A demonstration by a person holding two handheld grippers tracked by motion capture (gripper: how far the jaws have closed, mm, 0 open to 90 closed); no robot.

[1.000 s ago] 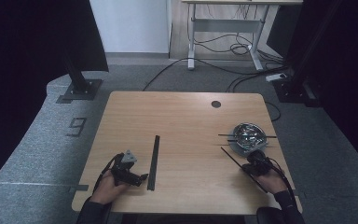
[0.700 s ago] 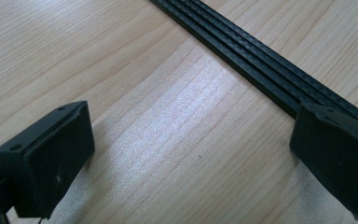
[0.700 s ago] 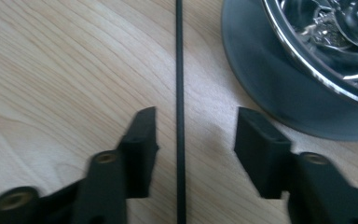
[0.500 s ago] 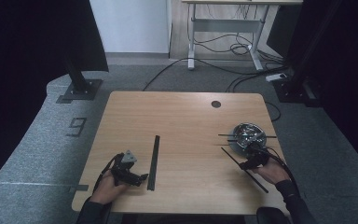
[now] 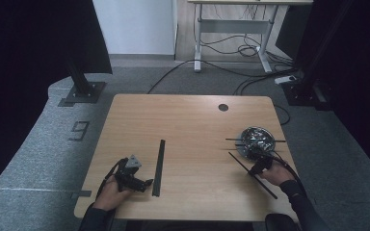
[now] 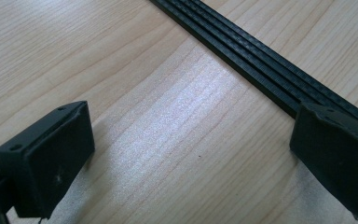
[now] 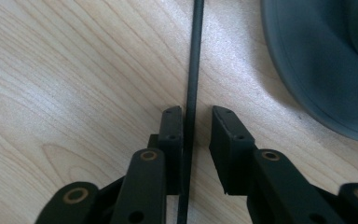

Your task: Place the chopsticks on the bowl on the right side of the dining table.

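Observation:
On the wooden table (image 5: 192, 120), a thin black rod (image 5: 243, 163) lies slanted at the right front. My right gripper (image 5: 259, 166) sits low over it. In the right gripper view the rod (image 7: 195, 56) runs between the jaws of that gripper (image 7: 196, 126), touching the left pad (image 7: 172, 126) with a small gap to the other, so it is open. A flat black ribbed strip (image 5: 159, 166) lies left of centre. My left gripper (image 5: 143, 183) rests beside its near end, wide open (image 6: 191, 158), with the strip (image 6: 261, 60) by its right pad (image 6: 335, 158).
A shiny round metal bowl-like object (image 5: 256, 141) stands just beyond the right gripper, its grey rim (image 7: 317, 70) close to the jaws. Another thin black rod (image 5: 231, 140) lies across by it. A round cable hole (image 5: 223, 107) is at the table's far side.
My right hand has slid slightly forward along the thin rod, closer to the metal object. The left hand and the strip have not moved.

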